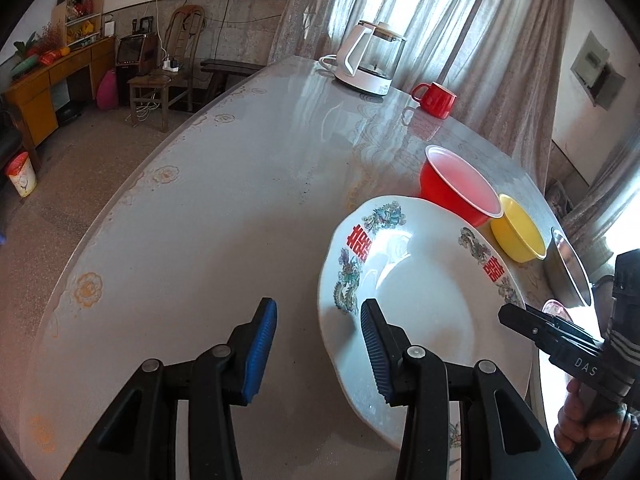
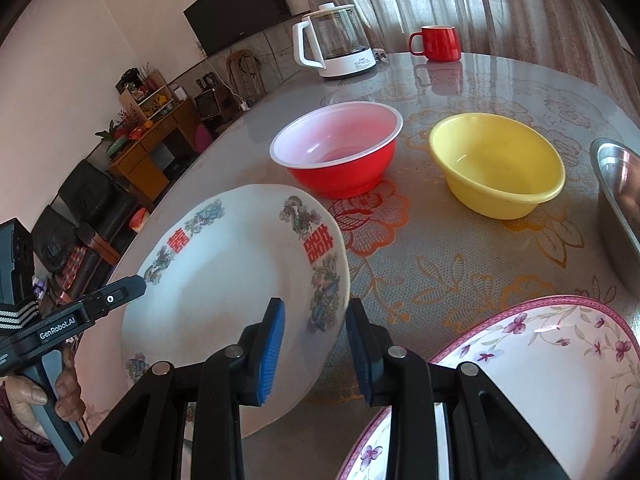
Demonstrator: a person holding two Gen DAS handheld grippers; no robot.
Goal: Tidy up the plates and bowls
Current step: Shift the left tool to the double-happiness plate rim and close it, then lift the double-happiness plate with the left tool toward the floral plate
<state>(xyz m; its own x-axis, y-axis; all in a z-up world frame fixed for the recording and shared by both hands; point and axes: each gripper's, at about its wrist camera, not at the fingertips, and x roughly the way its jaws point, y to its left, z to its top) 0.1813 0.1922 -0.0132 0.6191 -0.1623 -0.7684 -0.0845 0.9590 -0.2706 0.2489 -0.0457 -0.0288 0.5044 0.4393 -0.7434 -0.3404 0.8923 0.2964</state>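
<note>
A white plate point(image 1: 420, 320) with red characters and dragon prints hangs tilted just above the table, held from both sides. My left gripper point(image 1: 318, 344) straddles its left rim, one pad over the well and the other outside, shut on it. My right gripper point(image 2: 314, 344) grips the opposite rim of the same plate point(image 2: 224, 280) the same way. Each gripper shows in the other's view, touching the plate's edge: the right point(image 1: 516, 316), the left point(image 2: 132, 288). A pink-rimmed floral plate point(image 2: 540, 360) lies just right of my right gripper.
A red bowl point(image 2: 340, 152), a yellow bowl point(image 2: 496, 164) and a steel bowl point(image 2: 620, 208) stand in a row behind the plates. A glass kettle point(image 1: 372, 60) and a red mug point(image 1: 436, 98) sit at the far edge. Bare table point(image 1: 200, 240) stretches to the left.
</note>
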